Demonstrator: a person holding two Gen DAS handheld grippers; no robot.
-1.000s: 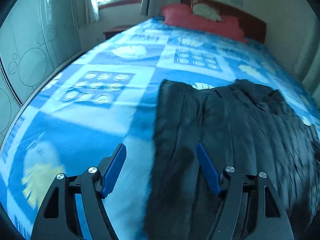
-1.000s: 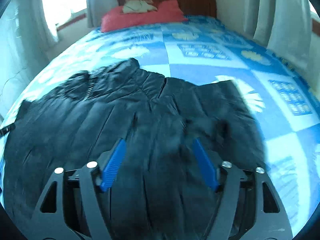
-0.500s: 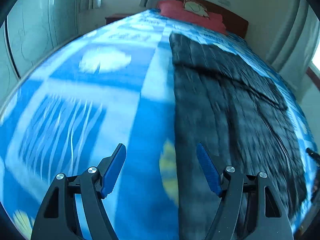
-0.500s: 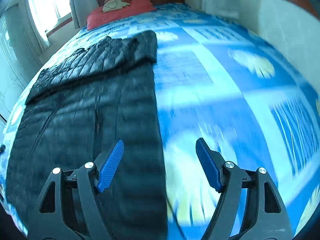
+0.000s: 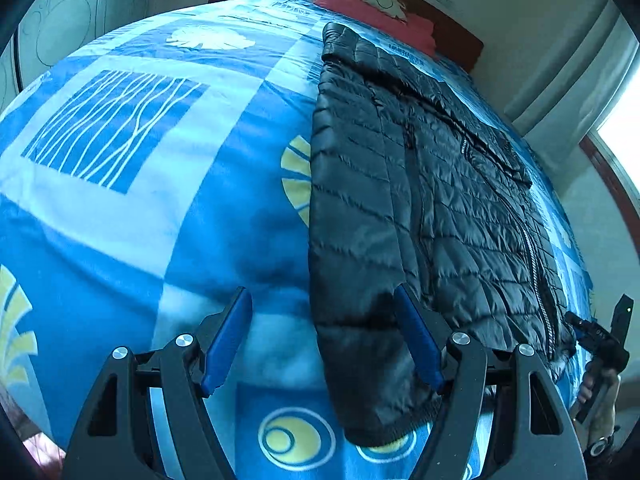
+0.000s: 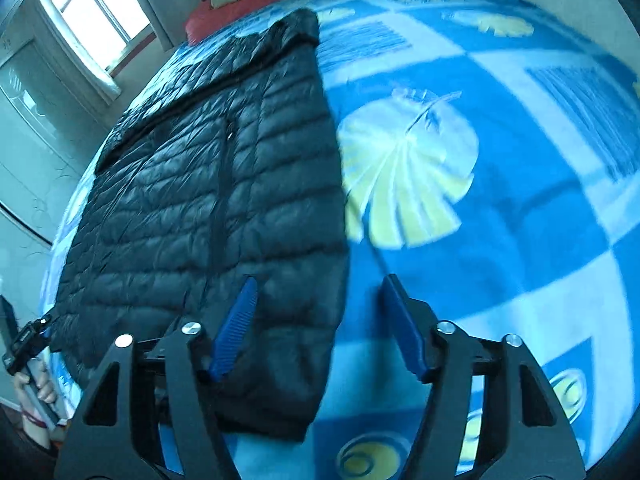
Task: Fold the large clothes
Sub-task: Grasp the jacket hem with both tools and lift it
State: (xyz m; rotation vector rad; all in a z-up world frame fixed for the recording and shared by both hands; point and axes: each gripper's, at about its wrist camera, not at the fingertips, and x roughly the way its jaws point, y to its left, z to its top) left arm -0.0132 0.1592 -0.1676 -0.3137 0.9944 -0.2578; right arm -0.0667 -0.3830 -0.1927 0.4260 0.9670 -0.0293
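Blue ribbed fingers (image 5: 418, 344) of both grippers, left (image 5: 322, 340) and right (image 6: 316, 328), spread wide, straddling hem corners of the black quilted puffer jacket (image 5: 420, 184), lengthwise toward the red pillow (image 5: 372, 4).

**Both jaws spread wide**

My left gripper (image 5: 322, 336) points forward, its jaws apart with nothing between them. My right gripper (image 6: 318, 326) matches it, jaws parted, empty. Each hand (image 6: 34, 384) grips its handle low, at the frame's edge.
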